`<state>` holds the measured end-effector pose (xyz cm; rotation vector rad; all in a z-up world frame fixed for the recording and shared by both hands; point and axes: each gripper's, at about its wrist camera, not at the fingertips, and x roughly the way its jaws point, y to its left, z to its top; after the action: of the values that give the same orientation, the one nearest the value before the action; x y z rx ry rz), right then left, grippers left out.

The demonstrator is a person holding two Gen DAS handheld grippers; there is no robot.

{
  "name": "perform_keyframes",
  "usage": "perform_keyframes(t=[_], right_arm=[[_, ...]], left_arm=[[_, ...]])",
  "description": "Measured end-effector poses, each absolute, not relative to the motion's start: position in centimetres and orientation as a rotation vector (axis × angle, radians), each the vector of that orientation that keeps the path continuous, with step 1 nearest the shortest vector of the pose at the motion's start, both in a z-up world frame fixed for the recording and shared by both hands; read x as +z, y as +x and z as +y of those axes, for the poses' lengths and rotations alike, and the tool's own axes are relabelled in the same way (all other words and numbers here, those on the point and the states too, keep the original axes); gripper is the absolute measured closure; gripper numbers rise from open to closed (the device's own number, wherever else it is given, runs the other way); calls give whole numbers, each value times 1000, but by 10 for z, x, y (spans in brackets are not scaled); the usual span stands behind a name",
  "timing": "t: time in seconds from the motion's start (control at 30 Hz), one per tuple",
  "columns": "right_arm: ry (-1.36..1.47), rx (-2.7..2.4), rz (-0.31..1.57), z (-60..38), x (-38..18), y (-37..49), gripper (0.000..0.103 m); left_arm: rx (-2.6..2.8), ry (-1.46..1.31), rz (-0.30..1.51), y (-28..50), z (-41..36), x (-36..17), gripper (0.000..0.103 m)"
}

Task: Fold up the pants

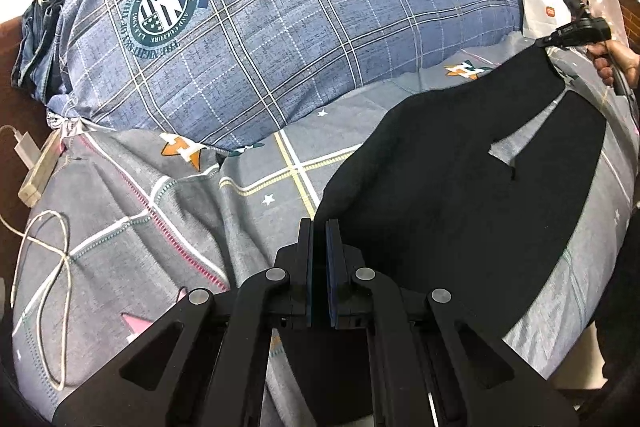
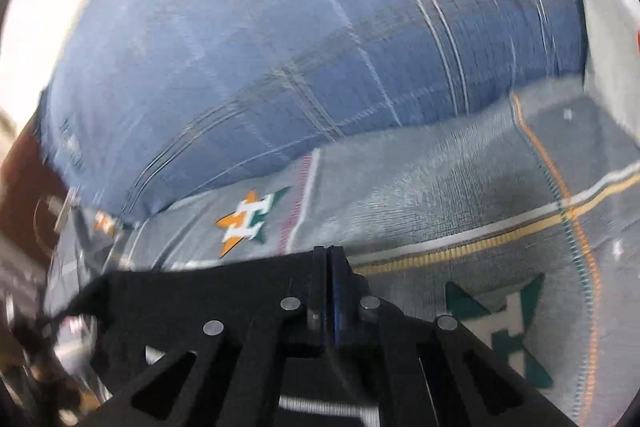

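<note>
Pants (image 1: pixel 460 195), black, lie spread on the grey bed sheet (image 1: pixel 248 179) in front of the big blue checked pillow (image 1: pixel 280 27), with the two legs apart and a wedge of sheet showing between them. The left gripper (image 1: pixel 319 227) has its fingers pressed together at the pants' edge farthest from the pillow; the cloth runs under them, but whether they really pinch it I cannot tell. In the left wrist view the right gripper (image 1: pixel 556 39) is seen just beside the pillow's right corner, with the person's hand (image 1: pixel 616 61) on its handle, and the far corner of the pants rises to it in a point. In its own view (which is blurred) the right gripper (image 2: pixel 329 251) has the fingers closed on black cloth that hangs to the left of them.

My judgement is that the first fold is in hand: one end of the garment is lifted, probably to bring one leg over the other. The next move calls for carrying the raised corner across while the left side keeps the cloth anchored, and for laying the edges in line. If the cloth slips or drags, the lower layer may wrinkle.

A white charger cable (image 1: pixel 44 267) lies left of the pillow, well apart from the pants.
</note>
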<state>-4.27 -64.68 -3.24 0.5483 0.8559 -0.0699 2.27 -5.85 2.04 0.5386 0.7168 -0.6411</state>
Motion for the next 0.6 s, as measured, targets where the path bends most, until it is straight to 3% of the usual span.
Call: perform_keyframes(t=[0.3, 0.6], right_arm=[[302, 54, 764, -596, 11, -137, 102], [145, 80, 875, -558, -25, -206, 102]], left_arm=[[-639, 584, 705, -28, -21, 31, 99], [-628, 534, 839, -56, 19, -18, 101]])
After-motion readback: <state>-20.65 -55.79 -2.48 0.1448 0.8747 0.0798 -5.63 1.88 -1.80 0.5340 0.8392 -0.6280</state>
